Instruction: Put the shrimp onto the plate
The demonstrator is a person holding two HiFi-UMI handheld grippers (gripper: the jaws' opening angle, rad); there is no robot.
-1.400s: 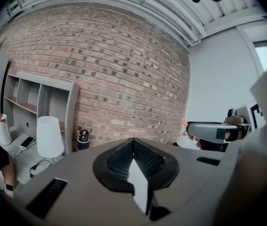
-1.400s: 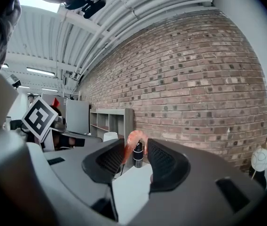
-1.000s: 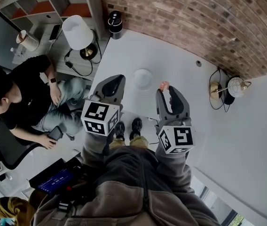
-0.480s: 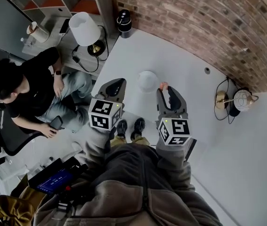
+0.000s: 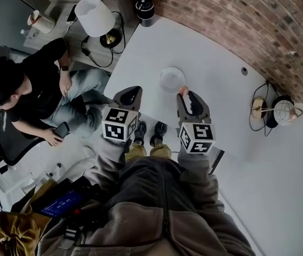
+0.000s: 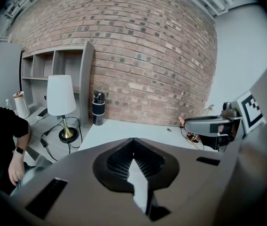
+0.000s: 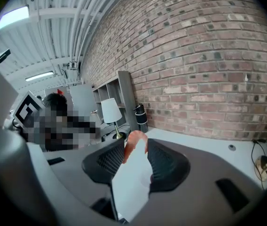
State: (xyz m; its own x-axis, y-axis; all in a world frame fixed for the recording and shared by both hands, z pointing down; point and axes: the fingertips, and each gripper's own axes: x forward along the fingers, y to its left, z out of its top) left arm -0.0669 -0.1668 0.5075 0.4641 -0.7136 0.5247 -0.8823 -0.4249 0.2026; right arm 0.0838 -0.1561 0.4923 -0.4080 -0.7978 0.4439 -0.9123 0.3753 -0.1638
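1. Closest to you, your left gripper (image 5: 128, 96) hangs over the near edge of the white desk (image 5: 215, 84). Its jaws are closed tip to tip and hold nothing.
2. Beside it, your right gripper (image 5: 186, 95) has its jaws clamped on the shrimp (image 5: 183, 90). The shrimp is an orange curl pinched at the very tips and poking out past them.
3. Just beyond those tips, the white plate (image 5: 172, 80) sits on the desk. The shrimp is at the plate's near rim, in the jaws and not lying on the plate.
4. Off to your left, a seated person (image 5: 29, 89) is beside the desk.
5. Farthest out, a black cylinder (image 5: 144, 7) stands at the desk's far corner by the brick wall (image 5: 237, 20). A white-shaded lamp (image 5: 93, 15) is to its left, and a small brass lamp (image 5: 277, 111) is far right.
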